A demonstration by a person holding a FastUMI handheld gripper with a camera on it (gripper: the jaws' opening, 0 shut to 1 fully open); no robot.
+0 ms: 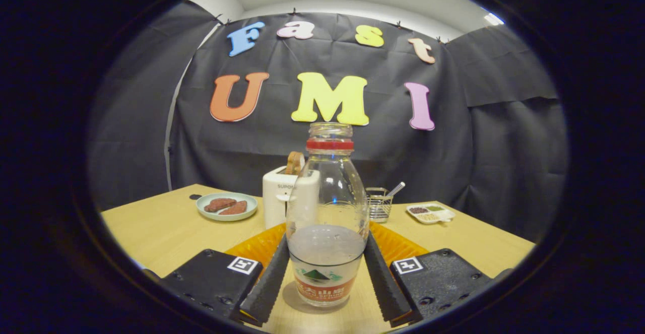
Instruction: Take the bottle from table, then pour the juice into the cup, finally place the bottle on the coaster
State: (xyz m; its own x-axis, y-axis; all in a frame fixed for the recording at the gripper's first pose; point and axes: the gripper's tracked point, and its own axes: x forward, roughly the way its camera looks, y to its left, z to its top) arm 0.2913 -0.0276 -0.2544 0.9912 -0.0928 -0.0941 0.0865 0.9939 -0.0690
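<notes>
A clear glass bottle (326,208) with a red ring at its open neck stands upright between my fingers. It holds a cloudy pale liquid in its lower third and has a green and orange label near the base. My gripper (326,246) is shut on the bottle, with both fingertips (280,263) pressed against its sides at the liquid line. The base sits on or just above the wooden table (151,233), with a shadow right under it. An orange ribbed coaster (257,246) lies just beyond the bottle, partly hidden behind it and the fingers.
Beyond the coaster stands a white toaster (276,198) with a slice of bread in it. To its left is a pale green plate (227,206) with reddish pieces. A wire holder (379,205) and a white divided dish (431,213) sit to the right.
</notes>
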